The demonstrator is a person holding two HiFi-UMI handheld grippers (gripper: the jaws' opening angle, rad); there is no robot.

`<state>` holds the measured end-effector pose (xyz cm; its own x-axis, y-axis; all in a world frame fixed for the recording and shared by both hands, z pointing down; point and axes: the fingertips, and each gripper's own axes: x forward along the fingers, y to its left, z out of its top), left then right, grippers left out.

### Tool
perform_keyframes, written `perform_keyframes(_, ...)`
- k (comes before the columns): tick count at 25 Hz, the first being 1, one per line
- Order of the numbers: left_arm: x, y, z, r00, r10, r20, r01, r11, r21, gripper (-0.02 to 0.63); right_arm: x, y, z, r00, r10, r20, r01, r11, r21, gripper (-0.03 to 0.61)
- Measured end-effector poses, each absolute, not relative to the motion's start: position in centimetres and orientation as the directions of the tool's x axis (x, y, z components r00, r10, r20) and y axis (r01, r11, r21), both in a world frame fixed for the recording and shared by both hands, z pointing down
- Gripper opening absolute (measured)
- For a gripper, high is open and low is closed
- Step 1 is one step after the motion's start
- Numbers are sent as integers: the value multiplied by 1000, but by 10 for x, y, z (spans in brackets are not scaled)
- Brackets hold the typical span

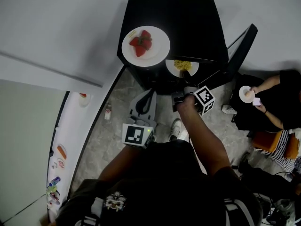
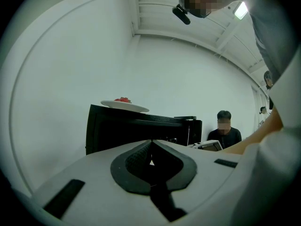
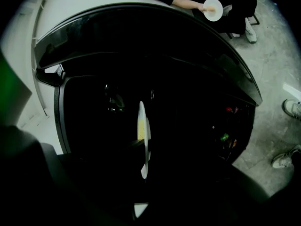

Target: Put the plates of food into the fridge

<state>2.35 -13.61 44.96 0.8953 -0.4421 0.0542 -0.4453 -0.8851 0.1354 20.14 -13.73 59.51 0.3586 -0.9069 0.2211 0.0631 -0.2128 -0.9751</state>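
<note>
A black mini fridge (image 1: 188,22) stands ahead with its door (image 1: 240,51) swung open to the right. On its top rests a white plate of strawberries (image 1: 146,46), also seen from the side in the left gripper view (image 2: 124,106). My right gripper (image 1: 187,76) is shut on the rim of a white plate of yellow food (image 1: 182,67) at the fridge's opening. That plate shows edge-on (image 3: 144,140) against the dark inside, clamped at my right gripper (image 3: 141,147). My left gripper (image 1: 150,94) hangs back near my body, shut and empty (image 2: 151,161), pointing level at the fridge (image 2: 136,131).
A person sits at the right holding a small bowl (image 1: 247,94), feet near the open door. A small bottle (image 1: 108,112) lies on the floor left of the fridge. A white counter (image 1: 70,126) with several small items runs along the left.
</note>
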Motion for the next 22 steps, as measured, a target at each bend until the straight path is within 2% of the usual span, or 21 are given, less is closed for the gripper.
perform_keyframes(12, 13, -145, 445, 885, -463, 54, -466, -876, 123, 21, 215, -156, 594, 386, -889, 246, 116, -218, -969, 41)
perform_keyframes(22, 16, -145, 443, 890, -451, 58, -455, -883, 111, 21, 219, -152, 590, 432, -867, 248, 89, -232, -969, 48)
